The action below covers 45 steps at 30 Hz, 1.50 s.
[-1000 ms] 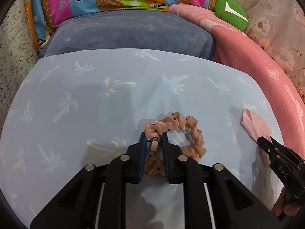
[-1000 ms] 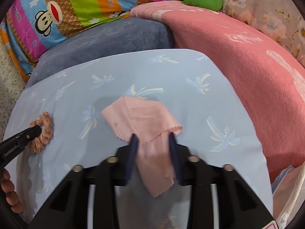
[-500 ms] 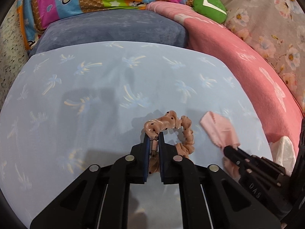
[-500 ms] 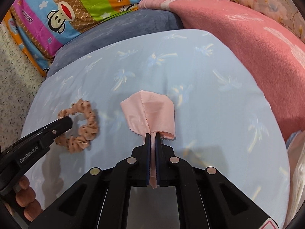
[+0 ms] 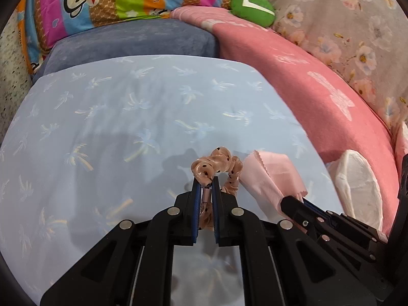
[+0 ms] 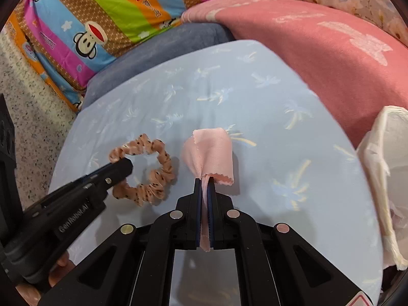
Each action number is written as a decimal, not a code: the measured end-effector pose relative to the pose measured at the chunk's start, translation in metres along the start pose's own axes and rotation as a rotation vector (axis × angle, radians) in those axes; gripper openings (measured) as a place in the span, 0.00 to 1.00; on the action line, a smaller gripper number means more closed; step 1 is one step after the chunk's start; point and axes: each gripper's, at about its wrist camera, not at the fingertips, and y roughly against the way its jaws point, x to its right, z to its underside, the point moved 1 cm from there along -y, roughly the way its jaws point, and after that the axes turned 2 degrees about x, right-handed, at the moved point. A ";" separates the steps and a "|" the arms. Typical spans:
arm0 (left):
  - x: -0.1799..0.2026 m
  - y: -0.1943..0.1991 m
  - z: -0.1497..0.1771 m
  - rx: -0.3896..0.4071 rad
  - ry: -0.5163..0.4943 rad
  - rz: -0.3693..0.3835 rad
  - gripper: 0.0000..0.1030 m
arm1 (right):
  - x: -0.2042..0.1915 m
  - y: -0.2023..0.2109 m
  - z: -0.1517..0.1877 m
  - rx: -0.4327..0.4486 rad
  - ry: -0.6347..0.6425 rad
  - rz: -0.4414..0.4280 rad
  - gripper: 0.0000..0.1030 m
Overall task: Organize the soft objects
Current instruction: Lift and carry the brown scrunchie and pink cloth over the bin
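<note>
Left tongs [image 5: 206, 182] pinched onto a ruched, peach-coloured scrunchie [image 5: 219, 164] with small dark dots, blue pads squeezing one gathered section, the rest of the ring looping out ahead over the pale blue sheet [image 5: 114, 127] printed with faint palm trees. Right tongs [image 6: 204, 179] clamped almost flat on a thin pink cloth [image 6: 210, 148] with pinked, zigzag edges, the fabric bunched into a soft cone above the fingertips and a narrow tail hanging down between the pads. Scrunchie and cloth just beside each other, both over the near part of the sheet. Behind: a plush grey-blue cushion [image 5: 132, 40], a fuzzy pink blanket [image 5: 318, 84], a striped cartoon-monkey quilt [image 6: 102, 17], a round green pillow [image 5: 252, 7]. At the right edge, a crinkled white plastic bag [image 6: 392, 168].
</note>
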 end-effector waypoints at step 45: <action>0.157 0.043 0.030 0.047 -0.200 0.135 0.08 | 0.126 0.153 0.031 0.238 -0.173 0.067 0.04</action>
